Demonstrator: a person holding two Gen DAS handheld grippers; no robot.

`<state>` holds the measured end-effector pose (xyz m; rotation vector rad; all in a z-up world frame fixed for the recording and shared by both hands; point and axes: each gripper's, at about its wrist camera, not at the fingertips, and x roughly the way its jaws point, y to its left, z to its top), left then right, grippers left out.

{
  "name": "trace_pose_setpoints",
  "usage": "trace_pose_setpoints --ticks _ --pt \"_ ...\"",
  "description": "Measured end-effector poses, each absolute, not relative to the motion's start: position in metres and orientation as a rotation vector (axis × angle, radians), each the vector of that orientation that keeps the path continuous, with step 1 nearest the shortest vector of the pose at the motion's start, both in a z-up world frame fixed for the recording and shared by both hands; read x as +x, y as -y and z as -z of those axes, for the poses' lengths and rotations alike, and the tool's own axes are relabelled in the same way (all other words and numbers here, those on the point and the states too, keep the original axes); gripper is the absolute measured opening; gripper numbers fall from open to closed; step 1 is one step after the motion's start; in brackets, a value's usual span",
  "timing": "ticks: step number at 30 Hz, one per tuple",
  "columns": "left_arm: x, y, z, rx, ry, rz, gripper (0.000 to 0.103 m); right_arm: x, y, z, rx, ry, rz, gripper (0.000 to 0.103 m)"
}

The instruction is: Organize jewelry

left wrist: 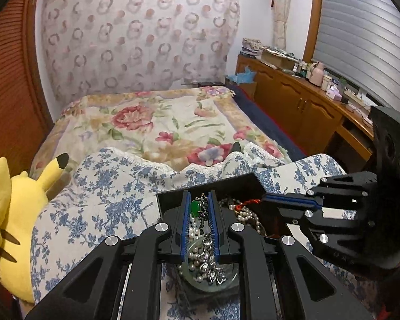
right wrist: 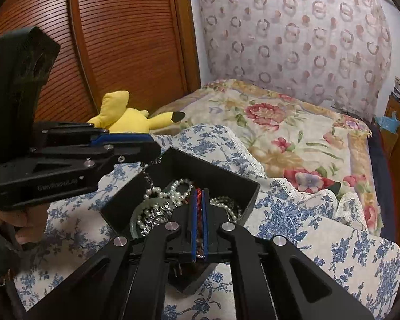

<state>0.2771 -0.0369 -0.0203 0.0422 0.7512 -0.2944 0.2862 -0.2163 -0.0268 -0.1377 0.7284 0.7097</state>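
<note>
Both grippers are working over the black box (right wrist: pixel 221 176) that is sitting on the blue-flowered quilt (right wrist: pixel 293 213) at the near end of the bed, and the jewelry is still mostly a tangle inside it: pearl strands (right wrist: pixel 178 186), a silvery chain heap, and what looks like a round glass dish (left wrist: pixel 226 280) underneath. The left gripper (left wrist: pixel 200 200) is pinching a silver chain with a green stone (left wrist: pixel 195 207), its blue pads drawn in close around it, and in the right wrist view that chain is dangling from its tips down into the box. The right gripper (right wrist: pixel 199 194) is closed tight on something red and coppery (right wrist: pixel 198 196) (a cord or braided piece, I cannot tell which) that is lying among the pearls. So the step in hand looks to me like pulling separate pieces free of the knot, with sorting barely begun. The next move, I would judge, is calling for slow lifting apart, each hand drawing its own piece away while watching whether pearl strands are riding up with it; a sharp tug could drag the whole heap out or tip the box on the soft quilt. A yellow plush toy (right wrist: pixel 127 120) is lying off to the left.
</note>
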Motion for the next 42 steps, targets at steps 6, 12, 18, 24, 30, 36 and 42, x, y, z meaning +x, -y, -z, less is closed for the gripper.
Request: trace_pose_setpoints --ticks 6,12,18,24,30,36,42 --pt "0.288 0.042 0.023 0.053 -0.759 0.299 0.012 0.281 0.224 0.028 -0.149 -0.721 -0.664 0.029" --pt "0.292 0.045 0.025 0.056 -0.761 0.300 0.012 0.271 0.237 0.027 -0.152 -0.711 -0.636 0.029" --pt "0.290 0.046 0.024 0.059 -0.757 0.298 0.017 0.259 0.248 0.027 -0.142 -0.705 -0.620 0.029" --pt "0.267 0.040 0.024 0.051 -0.741 0.290 0.050 0.229 0.261 0.027 -0.129 -0.706 -0.608 0.029" --pt "0.224 0.028 0.026 0.048 -0.706 0.264 0.081 0.199 0.270 0.033 -0.130 -0.717 -0.591 0.029" --pt "0.189 0.021 0.035 0.059 -0.709 0.265 0.094 0.170 0.273 0.044 -0.134 -0.726 -0.585 0.029" --pt "0.157 0.020 0.051 0.078 -0.726 0.277 0.094 0.145 0.263 0.061 -0.156 -0.765 -0.612 0.029"
